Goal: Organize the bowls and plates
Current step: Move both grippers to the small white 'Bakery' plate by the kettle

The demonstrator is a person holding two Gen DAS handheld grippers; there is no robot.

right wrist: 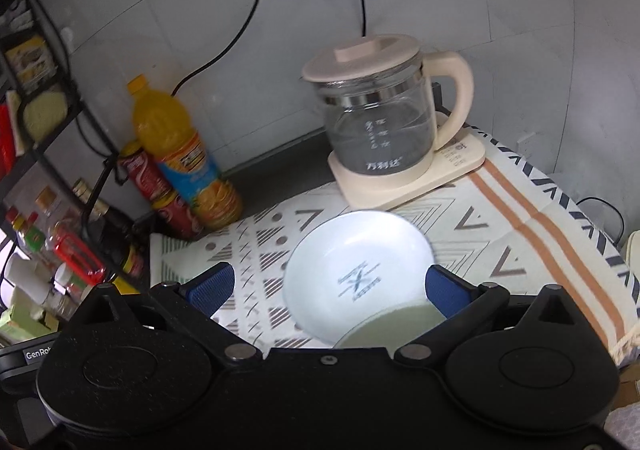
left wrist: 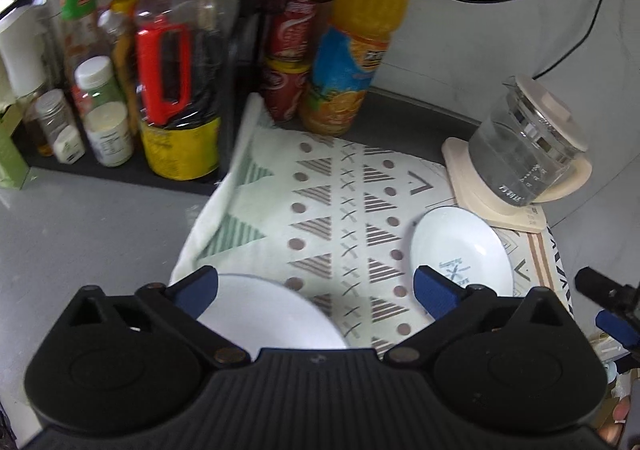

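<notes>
**Jaws wide on both grippers, nothing held**

Jaws of the left gripper [left wrist: 316, 290] stand fully spread, with no dish between the blue pads; the right gripper [right wrist: 330, 286] is spread just as wide and grips nothing either. No earlier view is at hand, so only this stance can be told.

Both grippers tilt downward over the patterned cloth [left wrist: 320, 190] that covers the desk [left wrist: 80, 218], the left one more steeply. In the left wrist view a white plate [left wrist: 276, 314] lies at 7 o'clock, partly behind the left finger and cut off by the gripper body. A white dish with a printed mark [left wrist: 460, 246] lies at 4 o'clock on the cloth, its near rim behind the right finger.

In the right wrist view that same dish [right wrist: 360, 270] sits at centre, between the pads but apart from them (the print is too blurred to read). A pale green dish [right wrist: 392, 326] overlaps its near edge at 5 o'clock; most of it is hidden by the gripper, so its shape cannot be told.

A glass kettle [right wrist: 380, 122] stands on its base at 1 o'clock, an orange juice bottle [right wrist: 180, 154] at 10 o'clock.
</notes>
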